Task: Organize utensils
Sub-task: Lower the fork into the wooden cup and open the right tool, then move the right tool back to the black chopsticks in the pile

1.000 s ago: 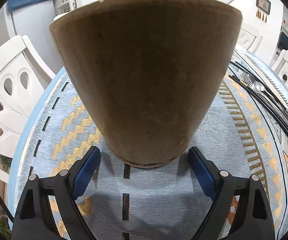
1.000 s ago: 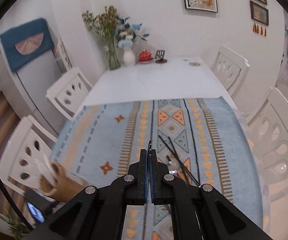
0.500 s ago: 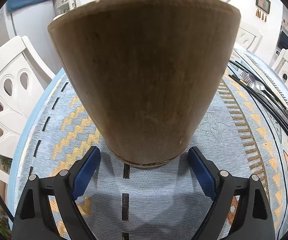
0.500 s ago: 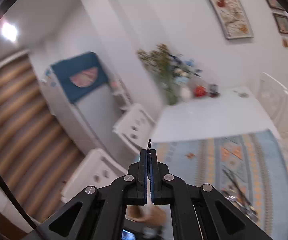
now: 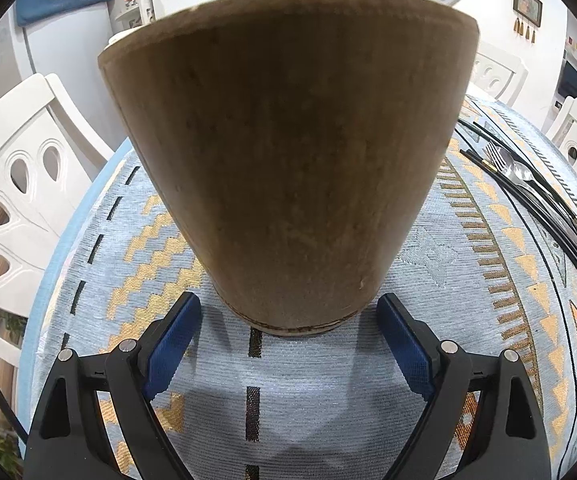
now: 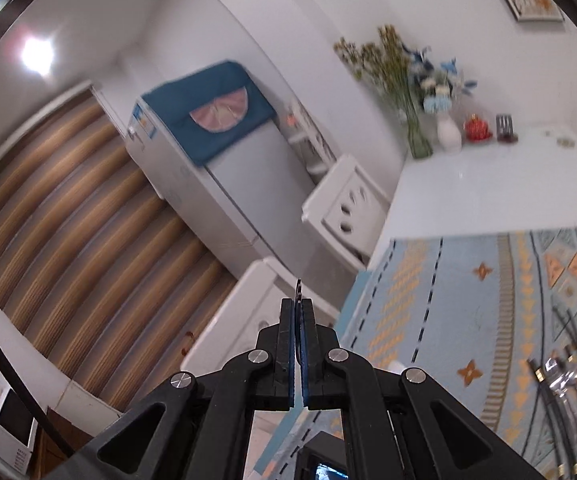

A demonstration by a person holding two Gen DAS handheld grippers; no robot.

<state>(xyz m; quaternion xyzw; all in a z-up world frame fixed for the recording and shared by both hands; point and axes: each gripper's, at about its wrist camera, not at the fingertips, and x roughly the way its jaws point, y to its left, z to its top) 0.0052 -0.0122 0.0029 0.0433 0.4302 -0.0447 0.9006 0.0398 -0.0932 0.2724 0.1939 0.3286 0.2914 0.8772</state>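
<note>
Patterned blue cloth covers our bench point(image 5: 428, 248), where a wooden holder waits for utensils.

We steady the wooden holder point(image 5: 288, 160) with our left gripper point(image 5: 288, 344): its jaws stand partly open, one blue pad on each side of the holder's base, though we cannot tell if they press it. We judge this keeps the cup upright for loading. Our right gripper point(image 6: 297, 354) has its jaws shut on a thin dark utensil point(image 6: 299, 294), whose tip pokes out above them; we cannot tell which kind. It points toward the bench's edge and a white chair point(image 6: 264, 292). More utensils point(image 5: 528, 196) lie in a loose pile on the cloth, well apart from the holder.
</note>
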